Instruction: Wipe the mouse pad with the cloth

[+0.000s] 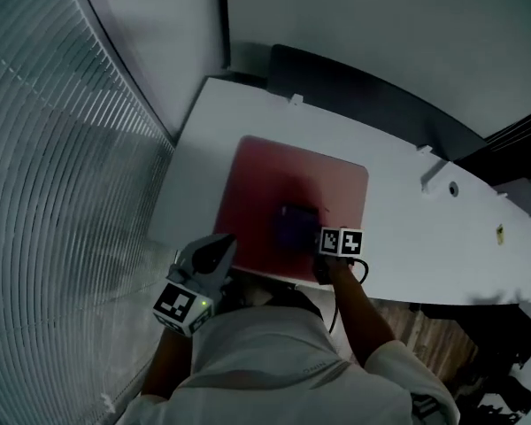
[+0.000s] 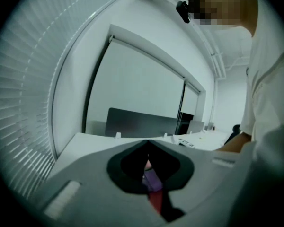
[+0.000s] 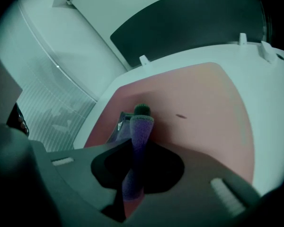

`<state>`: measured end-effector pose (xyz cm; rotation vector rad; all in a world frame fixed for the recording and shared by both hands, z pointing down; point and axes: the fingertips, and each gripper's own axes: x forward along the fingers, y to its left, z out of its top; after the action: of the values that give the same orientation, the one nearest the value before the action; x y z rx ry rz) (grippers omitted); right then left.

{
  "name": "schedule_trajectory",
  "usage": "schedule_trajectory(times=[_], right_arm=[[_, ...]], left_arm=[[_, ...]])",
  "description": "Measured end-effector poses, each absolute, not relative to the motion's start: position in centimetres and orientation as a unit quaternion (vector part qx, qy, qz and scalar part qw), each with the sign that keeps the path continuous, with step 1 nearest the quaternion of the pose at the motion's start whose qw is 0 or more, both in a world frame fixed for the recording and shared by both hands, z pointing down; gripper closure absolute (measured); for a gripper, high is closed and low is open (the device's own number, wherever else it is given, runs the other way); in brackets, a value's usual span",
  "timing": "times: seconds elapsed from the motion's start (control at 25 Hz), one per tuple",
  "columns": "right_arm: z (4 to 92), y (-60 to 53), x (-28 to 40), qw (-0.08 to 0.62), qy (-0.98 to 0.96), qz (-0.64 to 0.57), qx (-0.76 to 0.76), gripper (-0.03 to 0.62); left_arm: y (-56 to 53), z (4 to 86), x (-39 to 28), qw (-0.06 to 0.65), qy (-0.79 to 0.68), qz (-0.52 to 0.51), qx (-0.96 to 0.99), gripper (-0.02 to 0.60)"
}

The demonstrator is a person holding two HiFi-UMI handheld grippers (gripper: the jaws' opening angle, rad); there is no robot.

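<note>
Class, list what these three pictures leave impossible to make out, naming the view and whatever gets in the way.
Mouse pad, near edge: head view, covered by the left gripper, the right gripper and the person's head.
Cloth, full outline: right gripper view, lower part buried in the shut tongs.
Dark speck on the pad: right gripper view, too small to identify.

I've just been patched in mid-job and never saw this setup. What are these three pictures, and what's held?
No robot here: a person holds a two-jaw claw in each hand. The head view looks down from the person's head; the other two cameras ride on the claws, looking along their jaws. On the white desk lies a red mouse pad. The right claw is shut on a purple cloth lying on the pad. The left claw sits at the pad's near left corner, jaws together, nothing clearly gripped.
</note>
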<state>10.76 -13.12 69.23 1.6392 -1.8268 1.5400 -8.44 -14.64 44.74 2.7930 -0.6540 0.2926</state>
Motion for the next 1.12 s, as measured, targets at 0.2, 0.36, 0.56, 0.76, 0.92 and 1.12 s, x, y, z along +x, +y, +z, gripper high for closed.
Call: schedule_trajectory(times=[0.2,0.36,0.56,0.76,0.92,1.12], right_arm=[[69.1,-8.9,17.6,0.108,-0.589,0.533,0.597,0.546],[68.8,-5.7,21.4,0.103,-0.567,0.529,0.623,0.546],[69.0,-2.0,25.8,0.099,-0.539,0.531,0.646,0.546],[69.0,1.7,28.8,0.094,-0.508,0.537,0.667,0.546],[68.5,3.6,30.4,0.09,-0.494,0.529,0.684,0.546],[64.2,2.0,29.4,0.115,-0.53,0.459,0.704,0.546]], left_arm=[[-13.3,44.0,-2.3,0.132,-0.18,0.099,0.97,0.578],[-11.9,44.1,1.0,0.129,-0.147,0.106,0.975,0.578],[-10.7,43.8,5.8,0.126,-0.109,0.098,0.981,0.578],[-9.3,43.5,8.6,0.122,-0.089,0.097,0.984,0.578],[-8.9,43.5,8.7,0.12,-0.091,0.099,0.984,0.578],[-9.5,43.3,6.1,0.12,-0.118,0.098,0.981,0.578]])
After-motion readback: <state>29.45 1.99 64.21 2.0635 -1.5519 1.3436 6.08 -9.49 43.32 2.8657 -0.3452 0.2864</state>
